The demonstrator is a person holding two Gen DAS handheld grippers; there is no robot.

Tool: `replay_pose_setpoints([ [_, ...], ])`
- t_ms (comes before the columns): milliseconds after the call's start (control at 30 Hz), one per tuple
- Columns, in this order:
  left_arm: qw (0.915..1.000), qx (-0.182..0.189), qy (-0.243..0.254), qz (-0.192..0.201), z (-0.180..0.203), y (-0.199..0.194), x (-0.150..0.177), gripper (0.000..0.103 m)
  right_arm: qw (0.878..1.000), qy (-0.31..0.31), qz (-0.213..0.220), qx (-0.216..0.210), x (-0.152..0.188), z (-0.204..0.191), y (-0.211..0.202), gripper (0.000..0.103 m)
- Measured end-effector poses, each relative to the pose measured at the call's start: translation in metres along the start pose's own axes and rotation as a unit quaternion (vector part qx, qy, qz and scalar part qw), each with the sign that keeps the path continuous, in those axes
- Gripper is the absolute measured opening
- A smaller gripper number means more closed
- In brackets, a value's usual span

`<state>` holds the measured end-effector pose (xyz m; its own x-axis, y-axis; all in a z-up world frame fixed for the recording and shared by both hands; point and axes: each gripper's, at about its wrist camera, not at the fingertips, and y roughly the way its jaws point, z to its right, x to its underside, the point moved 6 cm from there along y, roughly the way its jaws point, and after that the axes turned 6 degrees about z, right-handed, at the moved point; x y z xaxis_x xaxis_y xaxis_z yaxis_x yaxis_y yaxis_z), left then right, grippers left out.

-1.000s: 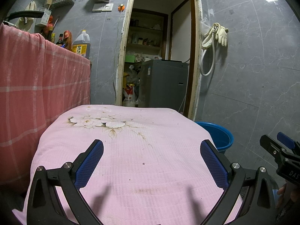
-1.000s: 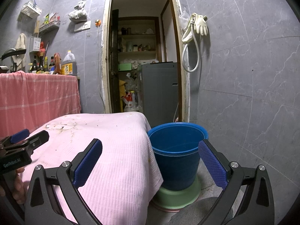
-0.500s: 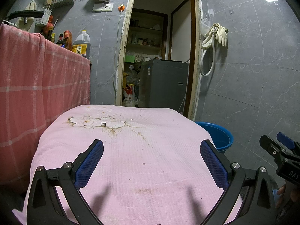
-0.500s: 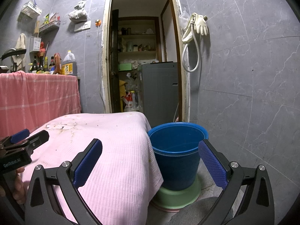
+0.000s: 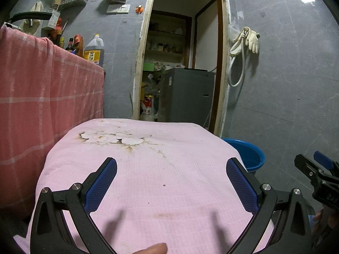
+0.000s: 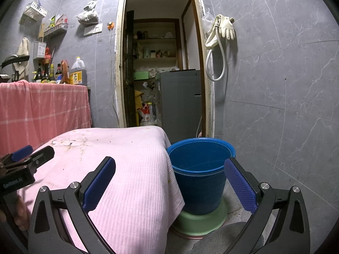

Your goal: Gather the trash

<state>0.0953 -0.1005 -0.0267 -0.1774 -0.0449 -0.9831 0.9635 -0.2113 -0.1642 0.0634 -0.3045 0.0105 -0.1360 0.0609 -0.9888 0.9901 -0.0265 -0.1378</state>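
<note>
My left gripper [image 5: 171, 182] hovers open over a pink cloth-covered table [image 5: 148, 169], nothing between its blue pads. Only tiny dark crumbs [image 5: 164, 185] lie on the cloth. My right gripper [image 6: 169, 182] is open too, held at the table's right edge [image 6: 135, 169] and facing a blue bucket [image 6: 199, 169] that stands on a green basin [image 6: 201, 222] on the floor. The bucket looks empty inside. Each gripper appears at the edge of the other's view: the right gripper [image 5: 315, 173] at far right, the left gripper [image 6: 25, 160] at far left.
A red checked cloth [image 5: 42, 105] covers a higher counter on the left, with bottles [image 5: 93, 50] on top. Ahead is an open doorway [image 5: 180, 63] with a grey appliance [image 5: 186, 95]. Rubber gloves and a hose [image 5: 243, 46] hang on the grey tiled wall.
</note>
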Motion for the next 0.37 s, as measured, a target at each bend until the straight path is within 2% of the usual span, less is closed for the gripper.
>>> replay_pose_setpoints([
  [367, 1.0, 0.0, 0.001, 0.001, 0.0011, -0.0015, 0.0003, 0.101, 1.0, 0.0, 0.0, 0.0, 0.0002, -0.0013, -0.0003, 0.103],
])
